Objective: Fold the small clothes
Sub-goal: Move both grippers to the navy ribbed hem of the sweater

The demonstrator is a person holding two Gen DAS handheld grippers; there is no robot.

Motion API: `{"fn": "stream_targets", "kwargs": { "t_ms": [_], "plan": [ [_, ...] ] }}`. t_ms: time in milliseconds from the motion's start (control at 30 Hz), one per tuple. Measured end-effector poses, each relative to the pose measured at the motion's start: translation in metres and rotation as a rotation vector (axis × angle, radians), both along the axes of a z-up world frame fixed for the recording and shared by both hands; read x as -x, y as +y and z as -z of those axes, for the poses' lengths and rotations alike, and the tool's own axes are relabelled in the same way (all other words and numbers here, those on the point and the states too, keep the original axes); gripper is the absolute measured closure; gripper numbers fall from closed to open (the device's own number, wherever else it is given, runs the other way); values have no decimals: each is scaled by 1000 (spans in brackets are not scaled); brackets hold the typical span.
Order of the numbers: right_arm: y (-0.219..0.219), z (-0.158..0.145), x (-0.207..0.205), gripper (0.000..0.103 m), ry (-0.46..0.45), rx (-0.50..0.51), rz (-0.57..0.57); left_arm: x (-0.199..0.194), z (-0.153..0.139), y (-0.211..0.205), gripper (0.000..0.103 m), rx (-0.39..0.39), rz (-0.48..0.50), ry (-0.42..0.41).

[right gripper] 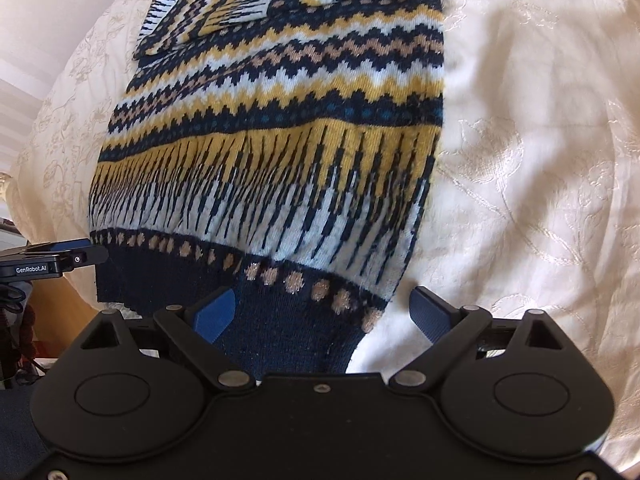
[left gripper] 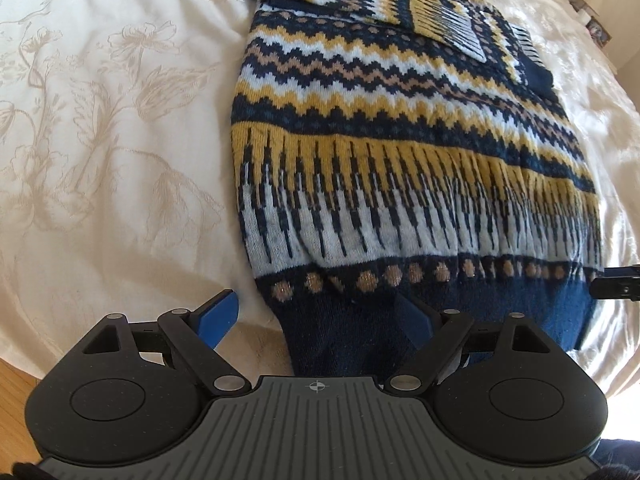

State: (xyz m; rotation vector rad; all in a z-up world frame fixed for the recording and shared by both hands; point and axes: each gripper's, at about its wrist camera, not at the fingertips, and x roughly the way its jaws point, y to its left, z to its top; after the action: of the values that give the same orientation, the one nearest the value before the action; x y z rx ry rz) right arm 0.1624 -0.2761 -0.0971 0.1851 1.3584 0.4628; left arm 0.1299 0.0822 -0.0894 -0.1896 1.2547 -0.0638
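Observation:
A knitted sweater (left gripper: 400, 152) in navy, yellow, white and tan zigzag bands lies flat on a cream bedspread, its sleeves folded across the chest at the far end. My left gripper (left gripper: 316, 316) is open at the hem's left corner, its blue fingers (left gripper: 218, 316) straddling the navy ribbing without touching it. The same sweater (right gripper: 280, 140) fills the right wrist view. My right gripper (right gripper: 324, 312) is open at the hem's right corner, one finger over the ribbing and the other over the bedspread. Each gripper shows at the edge of the other's view.
The cream floral bedspread (left gripper: 100, 120) extends wide on both sides of the sweater (right gripper: 540, 160). A wooden floor (left gripper: 16, 384) shows below the bed edge. Small items stand on a shelf (left gripper: 592, 20) at the far right.

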Motion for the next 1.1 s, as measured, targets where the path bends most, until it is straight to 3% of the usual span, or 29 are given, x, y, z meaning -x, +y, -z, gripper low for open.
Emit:
{"fn": "stream_targets", "kwargs": {
  "t_ms": [200,467,800,900,967,1067,1100],
  "plan": [
    [10,16,0,0,28,-14,-33,-2,15,-3,14,-1,14,15],
    [13,26,-1,0,30,-20,-47,-1,30,4,5,54,-31,34],
    [11,25,13,0,-55,-20,-61,-7,30,-1,5,28,-34,75],
    [13,24,13,0,-55,-9,-85,-6,27,3,15,51,-42,62],
    [14,23,12,0,-43,-12,-88,0,23,5,37,67,-42,42],
    [11,22,12,0,-27,-34,-75,7,17,5,58,101,-33,35],
    [9,21,13,0,-24,-42,-68,8,17,3,60,117,-32,41]
  ]
}}
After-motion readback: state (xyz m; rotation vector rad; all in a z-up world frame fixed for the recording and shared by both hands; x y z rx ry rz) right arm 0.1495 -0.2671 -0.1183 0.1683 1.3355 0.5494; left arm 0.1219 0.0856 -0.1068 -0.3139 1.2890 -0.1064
